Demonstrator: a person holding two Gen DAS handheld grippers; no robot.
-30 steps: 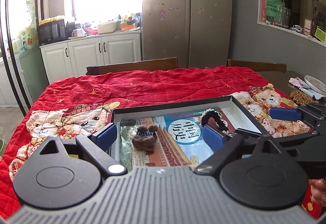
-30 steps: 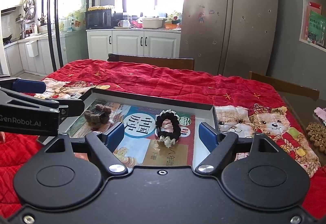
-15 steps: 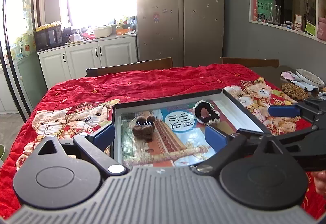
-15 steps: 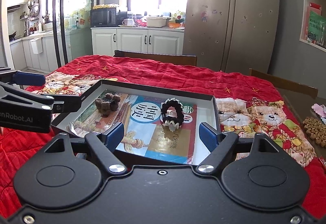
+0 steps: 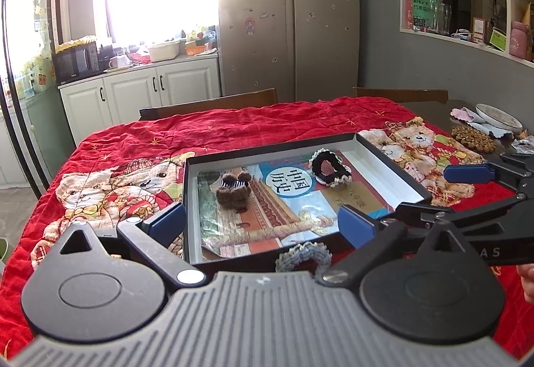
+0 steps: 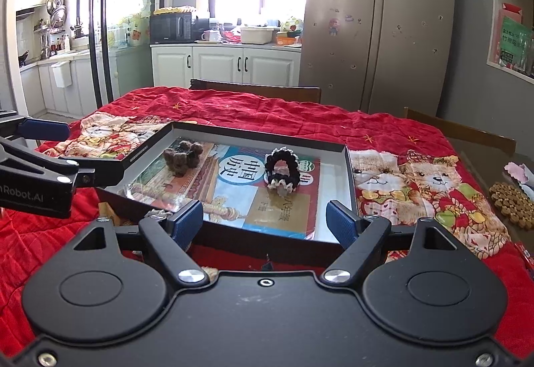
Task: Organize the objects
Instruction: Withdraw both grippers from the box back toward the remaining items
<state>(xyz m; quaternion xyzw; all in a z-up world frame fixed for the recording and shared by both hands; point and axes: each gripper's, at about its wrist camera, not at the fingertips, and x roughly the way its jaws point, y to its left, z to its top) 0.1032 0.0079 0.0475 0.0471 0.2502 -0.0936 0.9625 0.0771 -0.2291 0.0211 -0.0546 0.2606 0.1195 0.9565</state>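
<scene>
Both claws, left claw [image 5: 262, 218] and right claw [image 6: 265, 218], are backing off the box [image 5: 390, 163], gaping empty over my red-quilted tabletop [image 5: 250, 133] facing the fridge [image 5: 290, 16].

The pale scrunchie [image 5: 303, 256] at six o'clock of the box [image 5: 387, 156] lies half hidden behind the gripper body. A hand [image 5: 527, 280] at three o'clock is cut off by the edge.

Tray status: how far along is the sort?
Done: the brown hair clip and black scrunchie lie in the tray on the book. In hand: nothing; left gripper and right gripper are open, empty. Left: the grey-blue scrunchie sits on the red cloth outside the tray's near wall.
</scene>
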